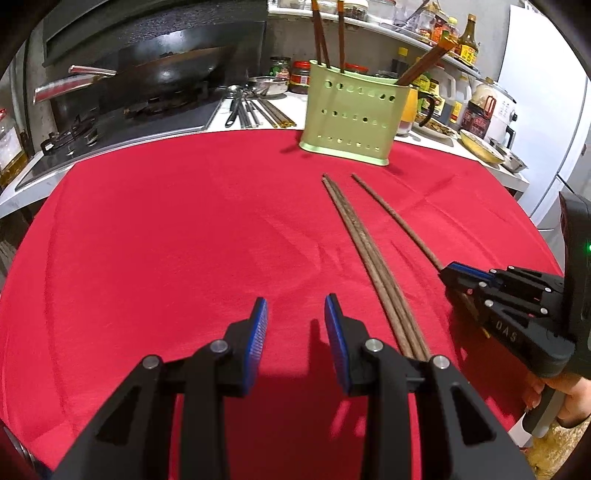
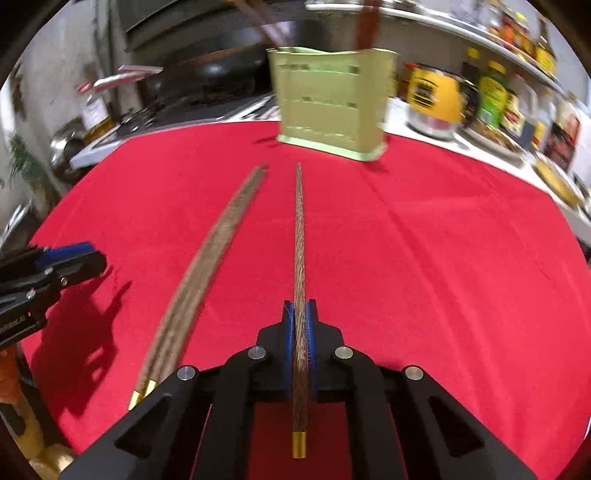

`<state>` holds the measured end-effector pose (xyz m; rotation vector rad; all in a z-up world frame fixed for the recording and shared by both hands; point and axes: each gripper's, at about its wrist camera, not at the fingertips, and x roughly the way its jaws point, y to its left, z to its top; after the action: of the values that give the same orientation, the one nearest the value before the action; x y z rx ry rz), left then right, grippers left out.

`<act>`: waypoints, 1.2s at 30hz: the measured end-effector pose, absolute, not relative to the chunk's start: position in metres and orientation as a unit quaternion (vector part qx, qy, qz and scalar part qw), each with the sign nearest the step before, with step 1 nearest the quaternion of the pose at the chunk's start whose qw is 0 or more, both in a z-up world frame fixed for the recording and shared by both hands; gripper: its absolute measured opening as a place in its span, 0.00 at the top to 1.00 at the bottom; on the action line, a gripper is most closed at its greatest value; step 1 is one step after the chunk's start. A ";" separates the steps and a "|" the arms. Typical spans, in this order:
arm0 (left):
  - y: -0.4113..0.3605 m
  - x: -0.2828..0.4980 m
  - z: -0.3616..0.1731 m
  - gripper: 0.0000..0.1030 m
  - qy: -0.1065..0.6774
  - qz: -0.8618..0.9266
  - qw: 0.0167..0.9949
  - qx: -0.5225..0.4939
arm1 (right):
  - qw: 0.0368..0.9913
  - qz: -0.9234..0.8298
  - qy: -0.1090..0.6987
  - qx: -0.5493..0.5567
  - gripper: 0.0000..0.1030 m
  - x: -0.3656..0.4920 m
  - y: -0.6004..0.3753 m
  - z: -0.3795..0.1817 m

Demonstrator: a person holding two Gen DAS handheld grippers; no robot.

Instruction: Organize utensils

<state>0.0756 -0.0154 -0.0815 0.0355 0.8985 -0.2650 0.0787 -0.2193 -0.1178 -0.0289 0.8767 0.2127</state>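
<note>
One brown chopstick [image 2: 300, 236] squeezed tight between the blue pads of the right gripper [image 2: 301, 325], three more chopsticks [image 1: 364, 258] lying side by side on the red cloth [image 1: 166, 229], green holder [image 1: 352, 118] standing at the cloth's far edge with chopsticks inside, left gripper [image 1: 295, 314] open, holding nothing

A red cloth [image 1: 166, 240] covers the bench. Behind it on the left, a black gas hob [image 1: 122, 125] carries a dark wok [image 1: 166, 70]. A shelf of jars and bottles [image 1: 443, 33] runs along the grey rear wall. What appears to be a white refrigerator [image 1: 546, 110] stands far right.
</note>
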 end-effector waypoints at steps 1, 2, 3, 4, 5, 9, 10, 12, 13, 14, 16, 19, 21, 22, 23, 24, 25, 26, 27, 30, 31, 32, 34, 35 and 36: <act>-0.017 0.076 -0.082 0.70 0.434 -0.132 0.891 0.016 | 0.901 0.092 0.424 -0.009 0.93 0.077 -0.226 -0.118; -0.019 0.077 -0.082 0.70 0.436 -0.136 0.890 0.015 | 0.902 0.086 0.424 -0.004 0.93 0.076 -0.231 -0.118; -0.022 0.077 -0.083 0.70 0.438 -0.142 0.887 0.014 | 0.902 0.079 0.424 0.003 0.93 0.073 -0.238 -0.119; -0.024 0.078 -0.084 0.70 0.440 -0.146 0.886 0.013 | 0.903 0.072 0.424 0.009 0.93 0.070 -0.245 -0.119; -0.028 0.079 -0.084 0.70 0.442 -0.153 0.884 0.013 | 0.904 0.065 0.423 0.013 0.93 0.068 -0.251 -0.119; -0.044 0.085 -0.088 0.70 0.451 -0.177 0.875 0.009 | 0.906 0.042 0.420 0.027 0.93 0.061 -0.270 -0.120; -0.047 0.086 -0.089 0.70 0.453 -0.180 0.873 0.009 | 0.906 0.040 0.421 0.031 0.93 0.061 -0.273 -0.120; -0.054 0.088 -0.091 0.70 0.456 -0.185 0.871 0.012 | 0.905 0.041 0.421 0.040 0.91 0.059 -0.279 -0.120; -0.058 0.089 -0.092 0.70 0.457 -0.187 0.869 0.014 | 0.906 0.040 0.419 0.042 0.91 0.058 -0.280 -0.119; -0.062 0.091 -0.094 0.70 0.459 -0.187 0.869 0.018 | 0.908 0.039 0.416 0.041 0.91 0.056 -0.281 -0.117; -0.067 0.093 -0.096 0.70 0.460 -0.184 0.868 0.027 | 0.909 0.042 0.413 0.043 0.91 0.054 -0.282 -0.115; -0.073 0.097 -0.101 0.70 0.464 -0.172 0.868 0.044 | 0.911 0.046 0.408 0.041 0.91 0.052 -0.282 -0.112; -0.074 0.098 -0.104 0.70 0.466 -0.165 0.868 0.054 | 0.912 0.048 0.406 0.043 0.91 0.052 -0.281 -0.111; -0.074 0.098 -0.104 0.70 0.464 -0.167 0.868 0.058 | 0.912 0.048 0.405 0.043 0.91 0.051 -0.281 -0.110; -0.075 0.097 -0.104 0.70 0.462 -0.166 0.869 0.065 | 0.913 0.049 0.404 0.044 0.91 0.051 -0.282 -0.110; -0.074 0.097 -0.103 0.69 0.460 -0.163 0.870 0.071 | 0.913 0.050 0.403 0.045 0.91 0.051 -0.282 -0.110; -0.073 0.097 -0.102 0.70 0.456 -0.152 0.873 0.084 | 0.913 0.050 0.403 0.045 0.91 0.051 -0.281 -0.110; -0.071 0.098 -0.102 0.70 0.452 -0.138 0.876 0.097 | 0.913 0.050 0.403 0.044 0.91 0.051 -0.280 -0.109; -0.067 0.100 -0.102 0.70 0.451 -0.125 0.878 0.106 | 0.913 0.051 0.403 0.044 0.91 0.050 -0.280 -0.109; -0.045 0.107 -0.100 0.70 0.456 -0.114 0.879 0.079 | 0.914 0.052 0.400 0.044 0.91 0.048 -0.279 -0.107; -0.035 0.107 -0.097 0.70 0.457 -0.119 0.879 0.060 | 0.915 0.051 0.398 0.043 0.91 0.047 -0.279 -0.106; -0.029 0.104 -0.094 0.70 0.458 -0.127 0.879 0.045 | 0.916 0.049 0.397 0.043 0.91 0.046 -0.278 -0.105; -0.023 0.097 -0.089 0.70 0.461 -0.170 0.871 0.008 | 0.916 0.049 0.395 0.042 0.91 0.046 -0.278 -0.104; -0.025 0.093 -0.088 0.70 0.462 -0.184 0.867 0.001 | 0.916 0.048 0.395 0.042 0.91 0.047 -0.278 -0.103; -0.030 0.089 -0.089 0.70 0.461 -0.194 0.866 0.003 | 0.917 0.048 0.395 0.041 0.91 0.048 -0.277 -0.103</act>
<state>0.0892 -0.0299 -0.0885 0.0053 0.9645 -0.4069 0.0475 -0.2769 -0.1029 0.0854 0.8126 0.0993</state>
